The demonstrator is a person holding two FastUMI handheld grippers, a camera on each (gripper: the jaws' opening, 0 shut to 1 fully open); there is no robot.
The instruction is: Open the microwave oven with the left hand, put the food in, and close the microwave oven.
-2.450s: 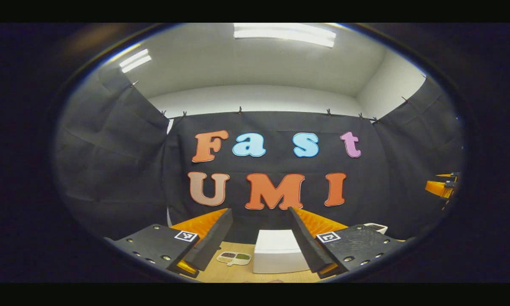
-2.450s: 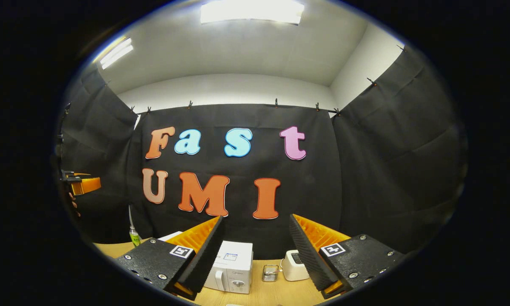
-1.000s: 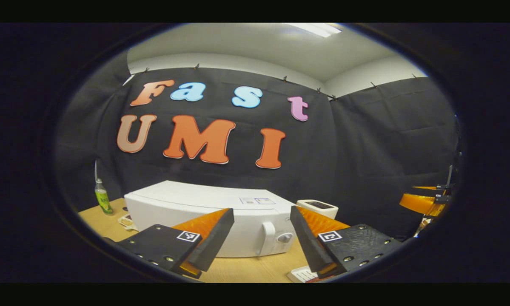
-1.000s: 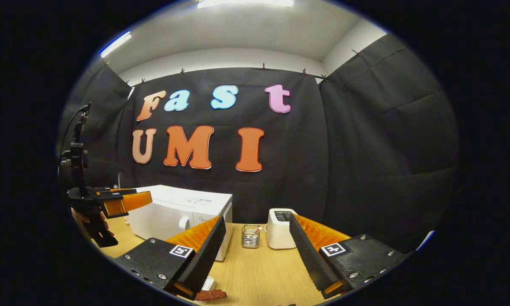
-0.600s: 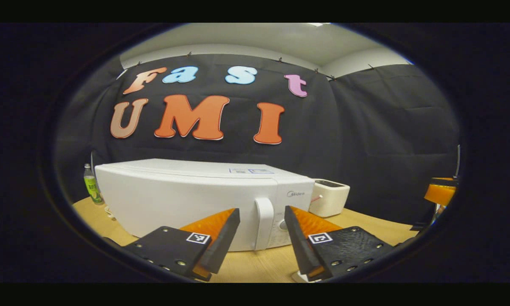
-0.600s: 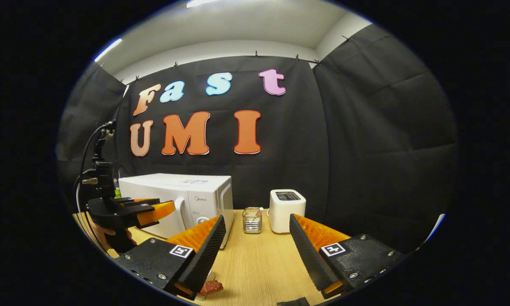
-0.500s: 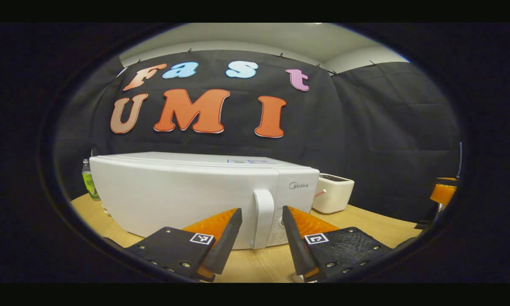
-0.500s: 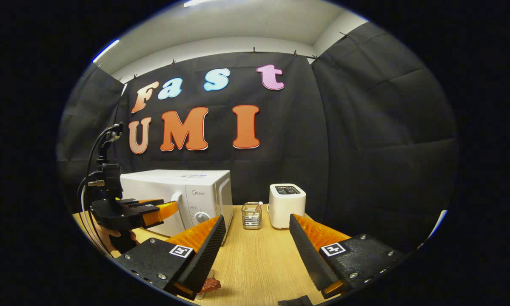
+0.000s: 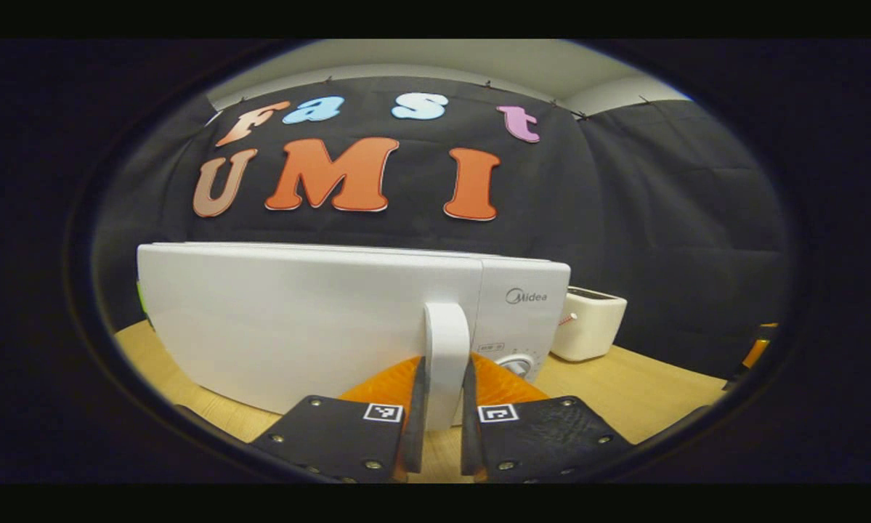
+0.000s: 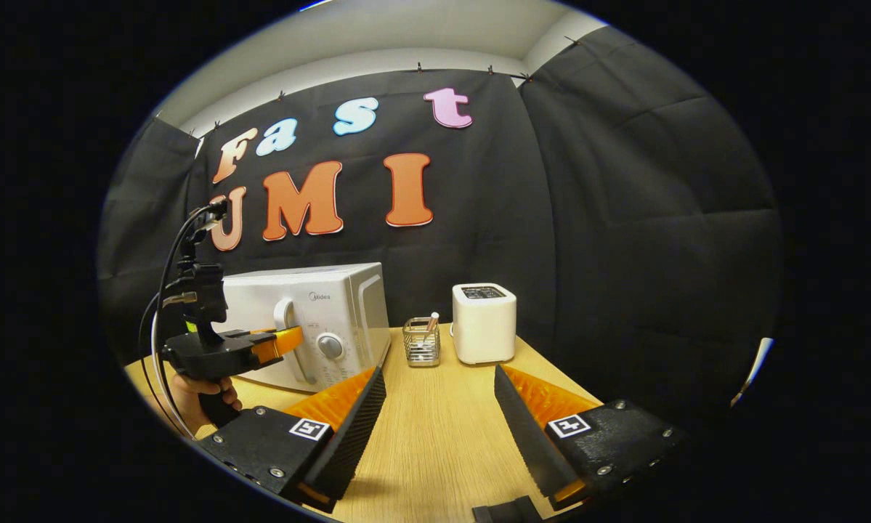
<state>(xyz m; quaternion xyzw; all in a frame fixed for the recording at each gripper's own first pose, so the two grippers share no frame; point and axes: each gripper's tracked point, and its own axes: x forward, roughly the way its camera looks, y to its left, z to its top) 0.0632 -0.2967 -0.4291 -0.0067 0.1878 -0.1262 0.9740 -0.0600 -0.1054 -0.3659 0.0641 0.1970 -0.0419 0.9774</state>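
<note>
In the left gripper view, the white microwave oven stands on the wooden table and reaches from 9 o'clock to past the middle. Its door is closed. The tall white door handle stands up at about 6 o'clock. The left gripper has its 2 fingers pressed on the handle, 1 on each side. A round knob peeks out just right of the handle. At about 3 o'clock a white toaster stands near the right end of the oven.

In the right gripper view, a hand at about 8 o'clock holds the left gripper, and its tip sits on the door handle. The microwave oven is at about 9 o'clock, door closed, with the knob just right of the handle. A small wire basket stands near the middle, between the oven and the toaster, apart from both. The right gripper is at 6 o'clock, over the bare table. Its 2 fingers are wide apart and hold nothing. I cannot see the food from here.
</note>
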